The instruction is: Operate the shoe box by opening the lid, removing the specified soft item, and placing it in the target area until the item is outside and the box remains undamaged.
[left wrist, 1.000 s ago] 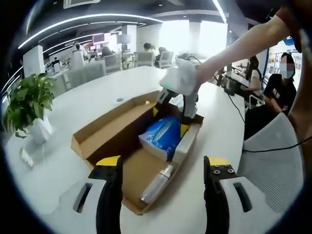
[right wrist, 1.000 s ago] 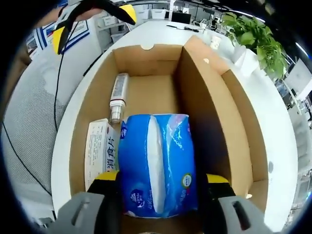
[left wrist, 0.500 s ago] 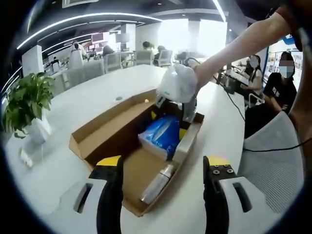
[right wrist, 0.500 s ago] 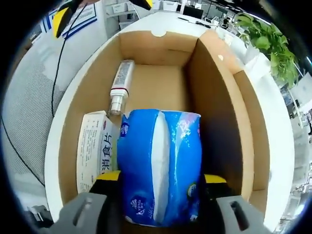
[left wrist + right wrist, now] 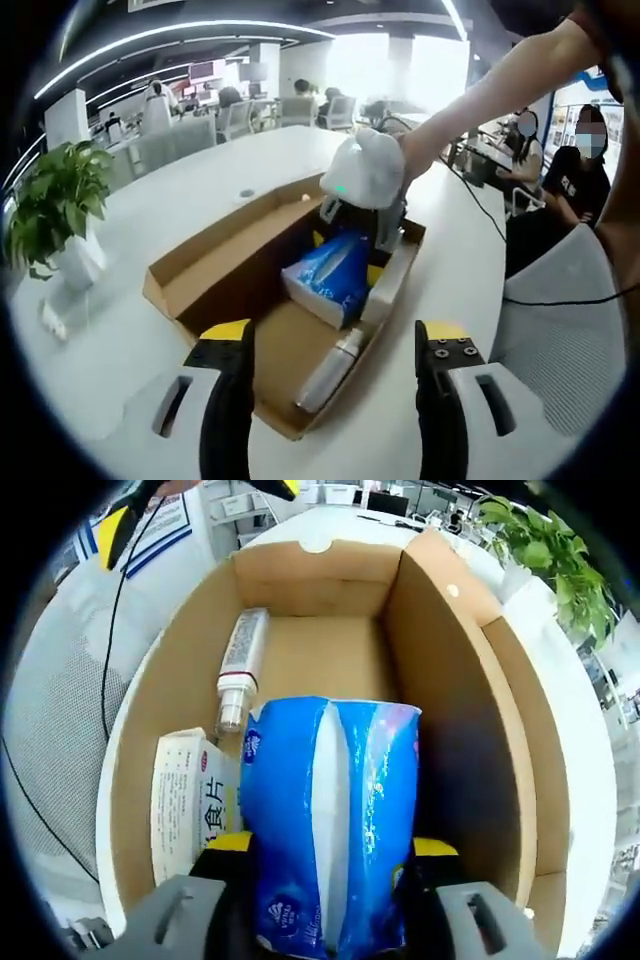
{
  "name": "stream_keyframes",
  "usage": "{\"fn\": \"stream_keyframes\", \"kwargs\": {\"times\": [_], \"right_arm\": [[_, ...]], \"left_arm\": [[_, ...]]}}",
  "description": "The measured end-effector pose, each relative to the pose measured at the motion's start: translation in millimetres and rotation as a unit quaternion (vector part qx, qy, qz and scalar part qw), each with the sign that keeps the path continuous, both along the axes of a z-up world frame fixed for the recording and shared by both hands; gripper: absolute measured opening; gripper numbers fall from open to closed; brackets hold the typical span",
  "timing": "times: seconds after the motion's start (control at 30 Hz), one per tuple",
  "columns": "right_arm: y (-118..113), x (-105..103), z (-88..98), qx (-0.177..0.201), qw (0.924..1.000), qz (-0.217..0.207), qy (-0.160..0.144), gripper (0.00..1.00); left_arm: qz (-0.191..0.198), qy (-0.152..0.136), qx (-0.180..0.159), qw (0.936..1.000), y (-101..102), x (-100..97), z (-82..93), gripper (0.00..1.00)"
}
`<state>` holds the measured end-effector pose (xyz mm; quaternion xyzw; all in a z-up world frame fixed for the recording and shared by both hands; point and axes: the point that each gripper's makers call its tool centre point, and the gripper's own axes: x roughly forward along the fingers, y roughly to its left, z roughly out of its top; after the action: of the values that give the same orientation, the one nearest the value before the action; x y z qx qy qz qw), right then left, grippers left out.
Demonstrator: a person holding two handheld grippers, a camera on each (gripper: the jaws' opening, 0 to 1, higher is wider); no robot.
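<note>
The open cardboard shoe box (image 5: 205, 262) lies on the white table (image 5: 140, 230), its lid folded out flat to the side. Inside, a blue soft tissue pack (image 5: 332, 272) sits tilted, its far end raised. My right gripper (image 5: 350, 250), held by a person's arm, is shut on that end. In the right gripper view the tissue pack (image 5: 332, 800) is pinched between the two jaws of the right gripper (image 5: 330, 850), above the box floor (image 5: 320, 655). My left gripper (image 5: 335, 335) hovers open at the box's near end, nothing between its jaws.
A small bottle (image 5: 237, 670) and a white carton with printed text (image 5: 185, 805) lie along one box wall. A potted plant (image 5: 50, 215) stands on the table beside the box. A mesh chair (image 5: 560, 330) and seated people are at the table's edge.
The right gripper has closed in around the tissue pack and tipped its far end up off the box floor. The left gripper has held almost still.
</note>
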<state>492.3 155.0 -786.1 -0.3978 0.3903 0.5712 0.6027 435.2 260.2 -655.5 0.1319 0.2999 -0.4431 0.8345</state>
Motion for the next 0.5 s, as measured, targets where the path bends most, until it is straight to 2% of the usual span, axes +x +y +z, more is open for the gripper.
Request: {"fn": "stream_keyframes", "kwargs": {"times": [0.1, 0.33, 0.5], "right_arm": [[11.0, -1.0, 0.5, 0.001, 0.9998, 0.019, -0.012, 0.53], [24.4, 2.3, -0.3, 0.01, 0.9996, 0.018, -0.016, 0.54], [30.9, 0.7, 3.0, 0.02, 0.9995, 0.017, -0.019, 0.55]], "left_arm": [[-0.013, -0.002, 0.017, 0.9998, -3.2, 4.7, -4.3, 0.66], [-0.029, 0.004, 0.032, 0.9991, -19.6, 22.2, -11.0, 0.66], [-0.052, 0.01, 0.058, 0.9969, -34.8, 37.5, -24.9, 0.65]]}}
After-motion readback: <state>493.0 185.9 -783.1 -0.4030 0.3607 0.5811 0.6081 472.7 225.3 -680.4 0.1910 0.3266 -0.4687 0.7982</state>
